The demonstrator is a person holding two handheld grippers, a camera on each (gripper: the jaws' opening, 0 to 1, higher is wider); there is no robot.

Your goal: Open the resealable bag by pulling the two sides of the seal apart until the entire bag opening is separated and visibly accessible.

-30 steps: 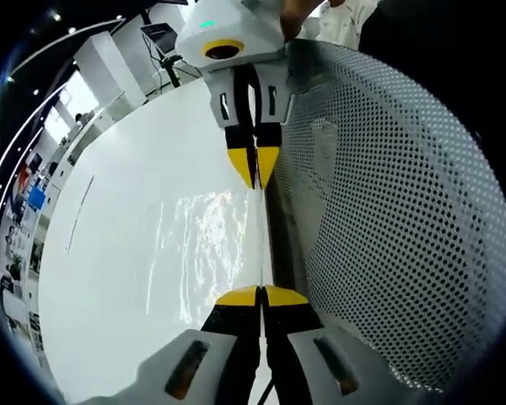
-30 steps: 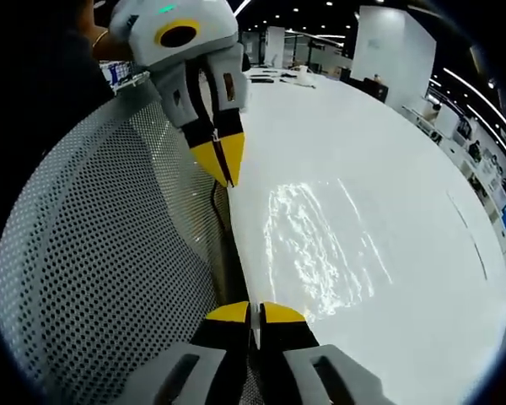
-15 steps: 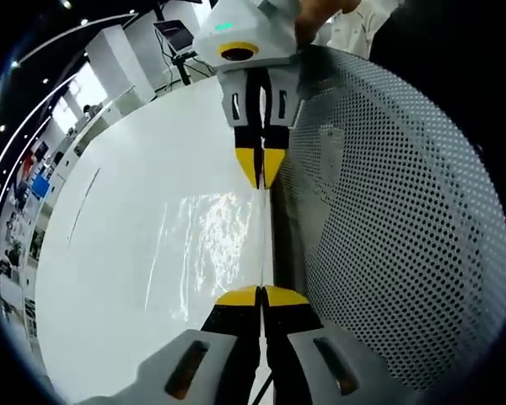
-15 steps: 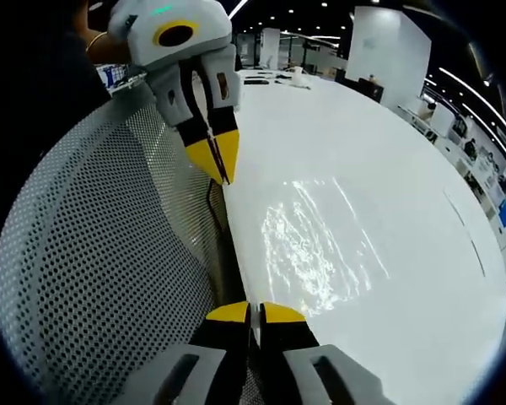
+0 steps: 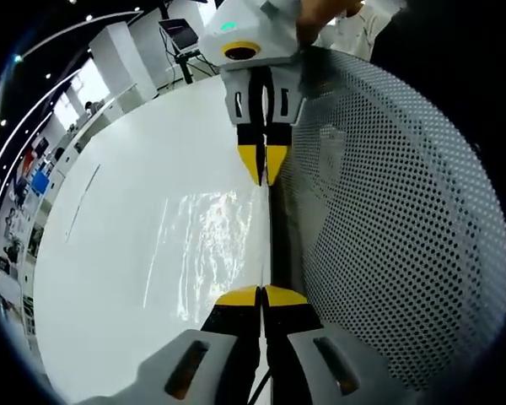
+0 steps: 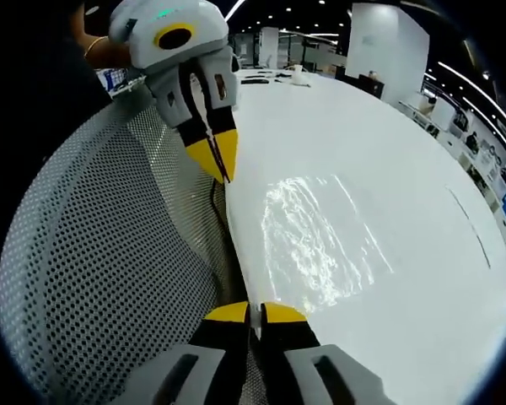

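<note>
Resealable bag is stretched edge-on between the two grippers: clear film with a white dot print, filling the 3 o'clock half of the left gripper view and the 9 o'clock half of the right gripper view. Its seal edge runs as a thin straight line from one set of yellow tips to the other.

Left gripper: jaws closed tight on the seal edge at 6 o'clock. It also appears at 11 o'clock in the right gripper view, tips pinched on the same edge.

Right gripper: jaws likewise clamped on the seal at 6 o'clock; seen at 12 o'clock in the left gripper view.

White table lies behind, with glare patches. A faint rectangular label shows through the film; text unreadable. Can't tell whether the seal has parted.
</note>
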